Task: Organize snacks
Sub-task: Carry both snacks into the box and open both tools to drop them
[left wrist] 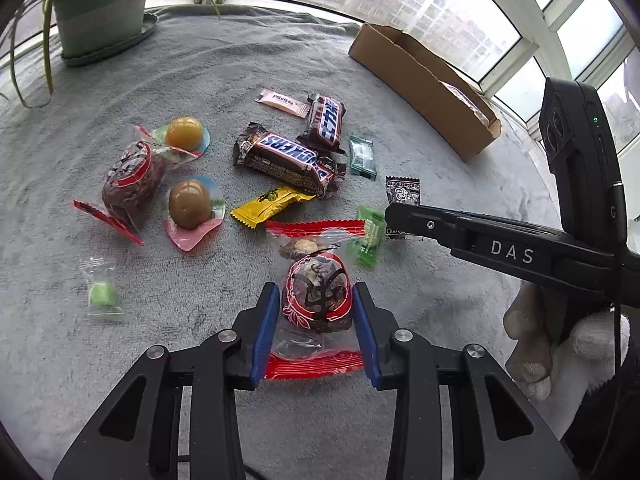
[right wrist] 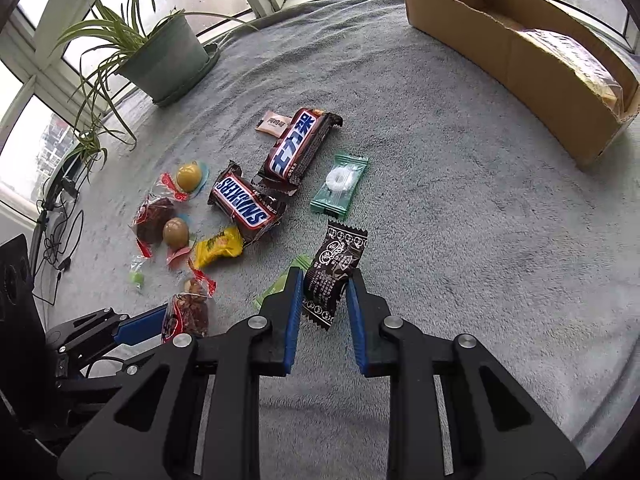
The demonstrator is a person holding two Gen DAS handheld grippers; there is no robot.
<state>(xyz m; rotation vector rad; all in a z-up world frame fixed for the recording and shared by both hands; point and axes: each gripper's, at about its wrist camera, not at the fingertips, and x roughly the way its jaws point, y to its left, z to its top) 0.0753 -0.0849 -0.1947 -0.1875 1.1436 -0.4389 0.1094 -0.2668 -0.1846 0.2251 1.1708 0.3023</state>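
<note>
Snacks lie scattered on a grey blanket. My left gripper has its blue pads on both sides of a red-edged clear pack of brown nut cake, touching its sides on the blanket. My right gripper is shut on a black candy sachet; it shows from the side in the left wrist view. Two Snickers bars lie in the middle. A cardboard box stands at the back right, with a clear-wrapped item inside.
A potted plant stands at the back left. Jelly cups, a second brown cake pack, a yellow candy, green candies, a mint sachet and a pink sachet lie around. Cables hang at the left.
</note>
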